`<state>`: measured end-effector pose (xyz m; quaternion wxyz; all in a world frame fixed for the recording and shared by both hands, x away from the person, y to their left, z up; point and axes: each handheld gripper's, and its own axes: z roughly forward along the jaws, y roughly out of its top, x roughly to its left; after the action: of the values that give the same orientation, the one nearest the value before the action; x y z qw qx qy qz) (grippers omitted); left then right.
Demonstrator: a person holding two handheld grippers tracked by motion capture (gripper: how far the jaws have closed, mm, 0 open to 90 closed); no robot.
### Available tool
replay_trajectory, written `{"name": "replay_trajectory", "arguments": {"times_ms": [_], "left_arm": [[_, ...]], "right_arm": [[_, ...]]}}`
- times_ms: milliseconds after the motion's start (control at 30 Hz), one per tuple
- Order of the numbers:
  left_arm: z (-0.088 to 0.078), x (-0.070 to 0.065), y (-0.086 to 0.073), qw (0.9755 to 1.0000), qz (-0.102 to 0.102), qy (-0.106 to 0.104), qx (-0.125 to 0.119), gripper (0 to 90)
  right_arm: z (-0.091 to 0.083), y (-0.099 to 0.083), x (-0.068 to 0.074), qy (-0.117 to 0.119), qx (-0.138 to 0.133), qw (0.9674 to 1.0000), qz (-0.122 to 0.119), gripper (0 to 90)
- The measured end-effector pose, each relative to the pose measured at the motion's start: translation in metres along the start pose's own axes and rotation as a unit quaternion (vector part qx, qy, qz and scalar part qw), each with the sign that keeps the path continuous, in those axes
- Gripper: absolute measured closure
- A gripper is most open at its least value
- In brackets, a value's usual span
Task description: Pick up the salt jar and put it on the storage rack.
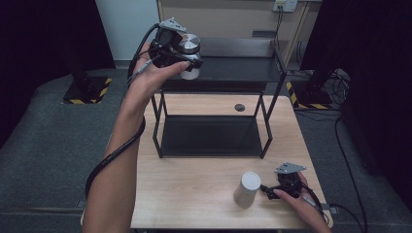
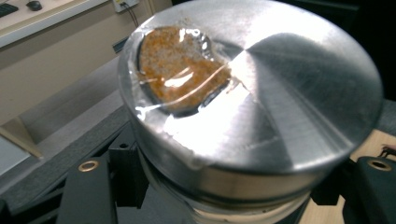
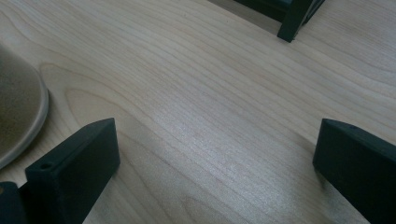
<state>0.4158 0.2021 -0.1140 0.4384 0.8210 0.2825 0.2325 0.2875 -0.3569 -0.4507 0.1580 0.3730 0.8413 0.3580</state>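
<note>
High view: left hand [image 1: 150,77] raised, outstretched.

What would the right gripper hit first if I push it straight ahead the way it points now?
Probably nothing soon: between the open jaws of the right gripper lies bare table. The white cylinder sits off to one side of that line. Farther on stands a shelf leg, though depth is hard to judge.

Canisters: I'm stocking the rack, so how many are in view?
2. One metal-lidded canister is held in the left tongs above the rack's top shelf; one white canister stands on the table.
</note>
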Motion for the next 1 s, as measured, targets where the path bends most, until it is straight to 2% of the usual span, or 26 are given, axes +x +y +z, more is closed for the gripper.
{"name": "replay_trajectory", "arguments": {"times_ms": [333, 700, 867, 1000], "left_arm": [[0.012, 0.01, 0.0, 0.9999, -0.011, 0.004, -0.001, 29.7], [0.026, 0.016, 0.0, 0.9997, -0.015, 0.011, 0.016, 29.8], [0.031, 0.021, -0.003, 0.9995, -0.021, 0.008, 0.021, 29.7], [0.032, 0.026, -0.006, 0.9994, -0.031, 0.004, 0.015, 29.7]], "right_arm": [[-0.001, -0.001, 0.0, 0.001, -0.001, 1.0, 0.0, 1.7], [-0.001, -0.001, 0.0, 0.001, -0.001, 1.0, 0.0, 1.7], [-0.001, -0.001, 0.0, 0.001, -0.001, 1.0, 0.0, 1.7], [-0.001, -0.001, 0.0, 0.001, -0.001, 1.0, 0.0, 1.7]]}}
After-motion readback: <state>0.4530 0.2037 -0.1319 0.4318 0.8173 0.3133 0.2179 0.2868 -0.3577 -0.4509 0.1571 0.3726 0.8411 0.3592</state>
